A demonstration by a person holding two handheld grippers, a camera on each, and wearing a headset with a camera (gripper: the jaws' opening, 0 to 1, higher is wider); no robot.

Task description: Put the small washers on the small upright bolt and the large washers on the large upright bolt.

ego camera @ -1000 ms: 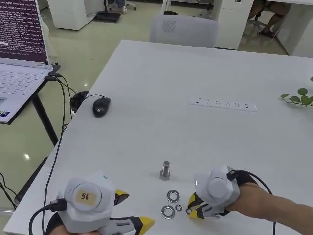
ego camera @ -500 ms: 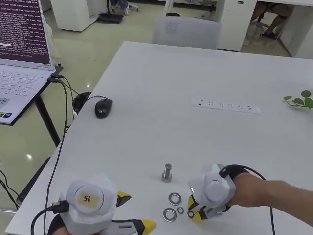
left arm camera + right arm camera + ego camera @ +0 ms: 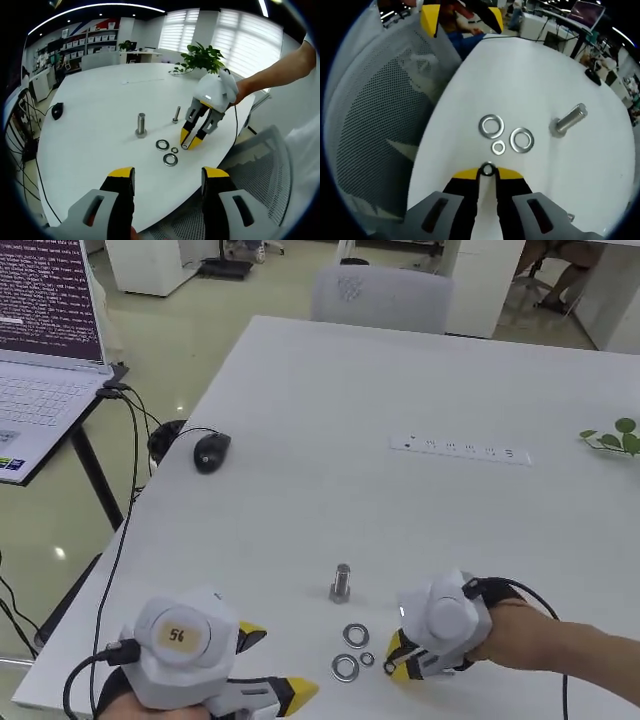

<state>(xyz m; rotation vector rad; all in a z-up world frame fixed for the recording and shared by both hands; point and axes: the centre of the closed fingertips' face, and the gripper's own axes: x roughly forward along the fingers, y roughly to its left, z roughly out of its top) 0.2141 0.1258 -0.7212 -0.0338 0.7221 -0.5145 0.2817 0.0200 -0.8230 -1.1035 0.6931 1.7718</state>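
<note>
Evidently, the small flat silver steel washer (image 3: 487, 169) is held by its rim at the yellow tips of the right gripper (image 3: 487, 175). The tongs appear drawn together on it, low over the white surface (image 3: 530, 75). Such a ring is judged light, stiff and slippery. Being thin, it is best taken edge-on across the outer rim, so that the hole is left free for threading. A firm, steady squeeze is called for lest it be flicked out.

Just ahead of it a second small silver washer (image 3: 498, 147) lies flat. It is flanked by one large silver washer (image 3: 491, 126) and another large silver washer (image 3: 522, 140), near one another but apart. Beyond these stands the large upright grey steel bolt (image 3: 567, 120). In the left gripper view the small upright bolt (image 3: 176, 114) is seen a little past it, near the right gripper.

The tongs of the left gripper (image 3: 167, 174) are held apart and empty, well back from the washers. Farther off on the surface a black computer mouse (image 3: 211, 453) and a white power strip (image 3: 458, 451) are seen.

Against the head view of a second ago, the three loose washers and the large bolt are found in the same arrangement. The right gripper is still kept low at the same spot. The slight shift of the whole picture is put down to the headset.
</note>
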